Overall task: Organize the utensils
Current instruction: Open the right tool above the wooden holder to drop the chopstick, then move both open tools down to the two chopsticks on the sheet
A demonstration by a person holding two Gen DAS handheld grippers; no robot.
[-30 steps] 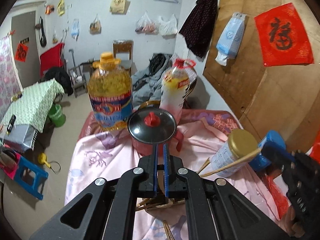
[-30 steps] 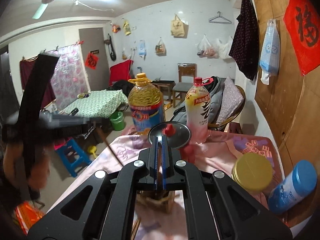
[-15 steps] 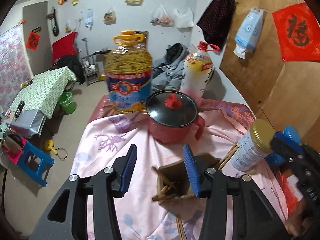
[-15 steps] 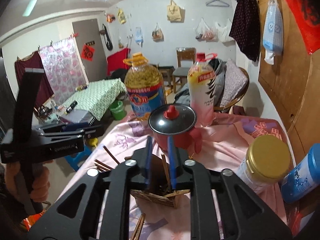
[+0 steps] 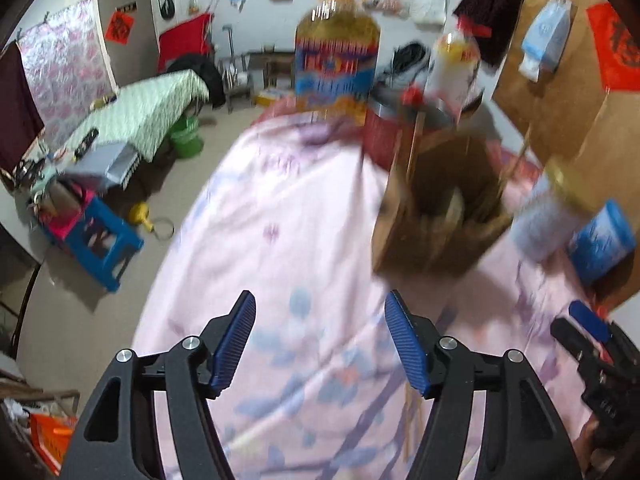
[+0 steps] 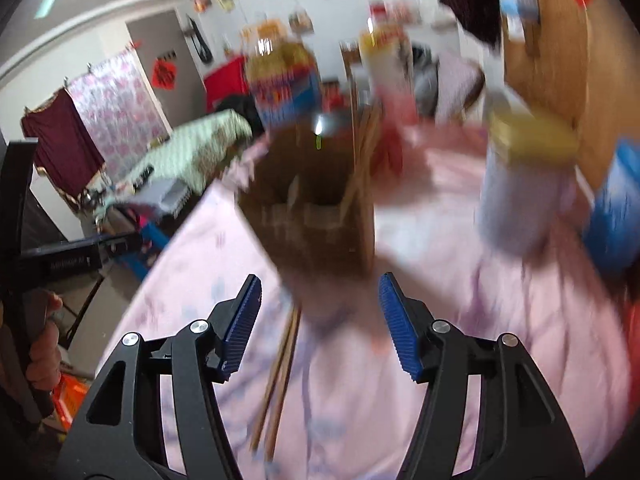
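Note:
A brown wooden utensil holder point(image 5: 436, 216) stands on the pink flowered tablecloth with chopsticks point(image 5: 412, 148) sticking up from it; it also shows in the right wrist view point(image 6: 316, 204). Loose chopsticks point(image 6: 280, 376) lie on the cloth between the right gripper's fingers. My left gripper point(image 5: 320, 340) is open and empty, low over the cloth, left of and nearer than the holder. My right gripper point(image 6: 320, 324) is open and empty just in front of the holder; it also shows in the left wrist view point(image 5: 588, 336). Both views are blurred.
Behind the holder stand a red pot point(image 5: 384, 128), a large oil bottle point(image 5: 336, 52) and a drink bottle point(image 5: 456, 64). A gold-lidded jar point(image 5: 552, 208) and a blue canister point(image 5: 604, 240) stand to its right. The table edge falls to the floor at left.
Both grippers have opened wide, pulled back from above the holder and dropped low over the cloth. The chopsticks they held are released; loose chopsticks now lie before the right gripper.

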